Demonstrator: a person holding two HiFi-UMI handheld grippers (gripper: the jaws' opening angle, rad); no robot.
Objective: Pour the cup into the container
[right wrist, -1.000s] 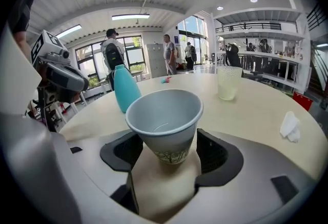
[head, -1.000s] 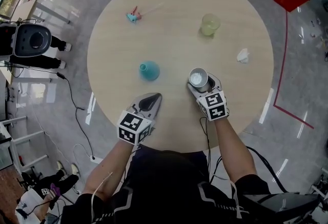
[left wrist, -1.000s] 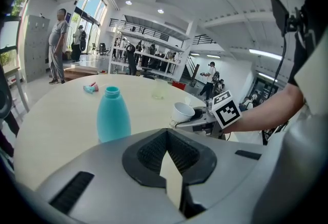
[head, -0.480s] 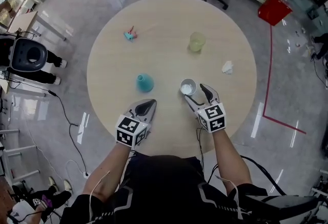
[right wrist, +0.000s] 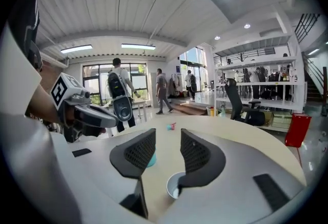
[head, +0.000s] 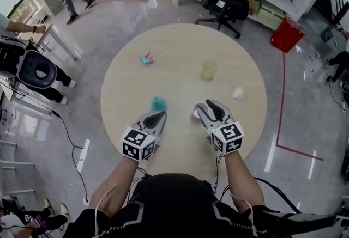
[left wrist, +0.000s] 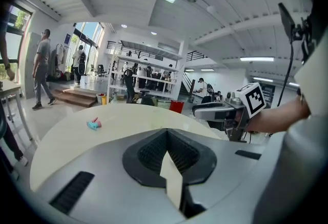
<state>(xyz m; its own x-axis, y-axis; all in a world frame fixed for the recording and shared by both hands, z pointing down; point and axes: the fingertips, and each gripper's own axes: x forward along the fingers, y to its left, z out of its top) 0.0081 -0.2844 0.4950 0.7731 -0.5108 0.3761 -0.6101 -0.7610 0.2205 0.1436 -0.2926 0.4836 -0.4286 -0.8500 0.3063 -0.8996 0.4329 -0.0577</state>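
A small white cup (head: 195, 114) stands on the round pale table (head: 180, 46); my right gripper (head: 210, 106) hangs over it and hides most of it. In the right gripper view the cup's rim (right wrist: 174, 185) shows below the right finger, outside the gap. The right gripper (right wrist: 166, 138) has its jaws closing with nothing between them. A teal flask (head: 158, 103) stands just beyond my left gripper (head: 157, 117), which is shut and empty (left wrist: 166, 133). A yellow-green tumbler (head: 209, 69) stands farther back.
A crumpled white paper (head: 238, 92) lies right of the grippers. A small teal and pink object (head: 146, 59) lies at the far left of the table. An office chair (head: 223, 2), shelves and a red bin (head: 286, 35) stand beyond; people walk at the back left.
The cup stood between the right gripper's wide jaws; now the jaws are narrower and the cup sits outside them, under the gripper. The left gripper has hardly moved. The head camera has tilted up.
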